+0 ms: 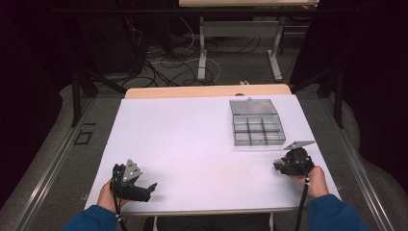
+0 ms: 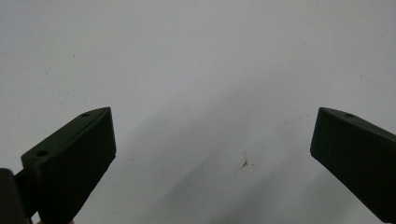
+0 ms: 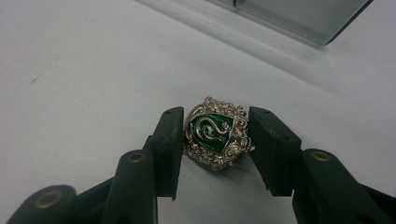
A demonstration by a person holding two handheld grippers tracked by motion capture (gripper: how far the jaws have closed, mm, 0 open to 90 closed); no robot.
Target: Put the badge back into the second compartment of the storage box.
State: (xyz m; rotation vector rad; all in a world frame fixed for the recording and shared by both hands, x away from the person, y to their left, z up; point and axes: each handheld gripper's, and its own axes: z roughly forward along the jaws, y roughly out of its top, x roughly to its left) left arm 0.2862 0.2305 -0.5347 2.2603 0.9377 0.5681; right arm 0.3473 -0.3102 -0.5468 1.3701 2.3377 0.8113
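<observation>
The likeliest failure, as I judge it, is the small silver crest-shaped badge with a green enamel face and a raised silver snake (image 3: 216, 138) twisting or popping out of the right gripper (image 3: 215, 149): its ornate scrolled edge gives the flat black jaws only a few high points to bear on, so a tilt of the hand or a slightly uneven squeeze could let it rotate or skip away across the white table surface (image 1: 192, 144). A drop near the right edge of that surface could send it off the table. The badge sits between the two jaws, near their tips, its left and right edges touching the inner faces, face turned up toward the camera; the jaws are closed in on it and appear to clamp it. Whether it is lifted or resting on the surface I cannot tell. This is near the right front corner, just in front of the clear plastic compartment box (image 1: 256, 122). The left gripper (image 1: 131, 182), at the left front corner, has its jaws spread wide with nothing between them.
</observation>
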